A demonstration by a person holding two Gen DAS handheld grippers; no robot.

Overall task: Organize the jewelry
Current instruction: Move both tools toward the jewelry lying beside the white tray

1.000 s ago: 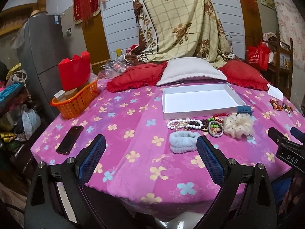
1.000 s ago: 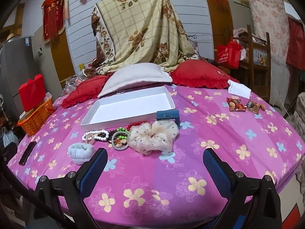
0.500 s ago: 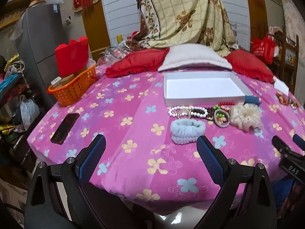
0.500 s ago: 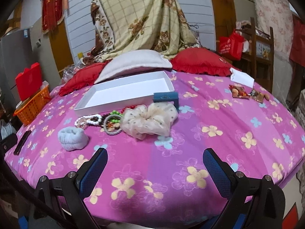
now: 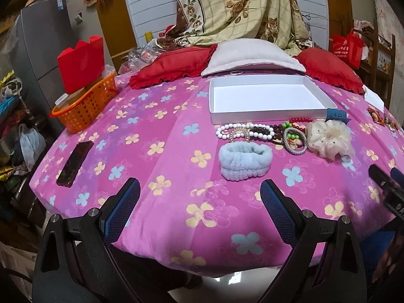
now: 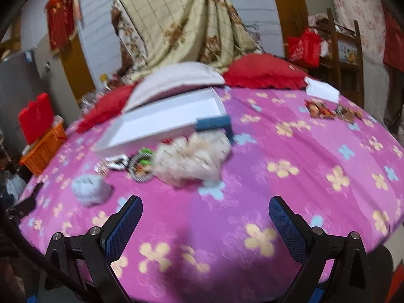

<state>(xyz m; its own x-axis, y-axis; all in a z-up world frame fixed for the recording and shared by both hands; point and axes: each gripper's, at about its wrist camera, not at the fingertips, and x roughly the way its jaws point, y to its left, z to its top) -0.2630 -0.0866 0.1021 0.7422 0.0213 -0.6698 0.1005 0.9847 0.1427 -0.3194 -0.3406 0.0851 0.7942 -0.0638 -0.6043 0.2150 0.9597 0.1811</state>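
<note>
1. Pink flowered cloth [image 5: 164, 116] carried the lot: white tray [image 5: 265, 113] bare, jewelry in front of it, nothing sorted yet.
2. Pearl bracelet [image 5: 243, 130], silver bangle [image 5: 294, 140] & cream scrunchie [image 5: 328, 139] lay just beside the tray; blue scrunchie [image 5: 245, 161] nearer me.
3. L gripper [image 5: 199, 204] & R gripper [image 6: 204, 219] hovered, jaws apart, holding nothing.
4. R view was blurred, so probably approach step. Next: I'd close on one piece, lift it into the tray.

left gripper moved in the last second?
Yes. The left gripper has closed in toward the blue wristband, which sits lower and larger against the jaws.
</note>
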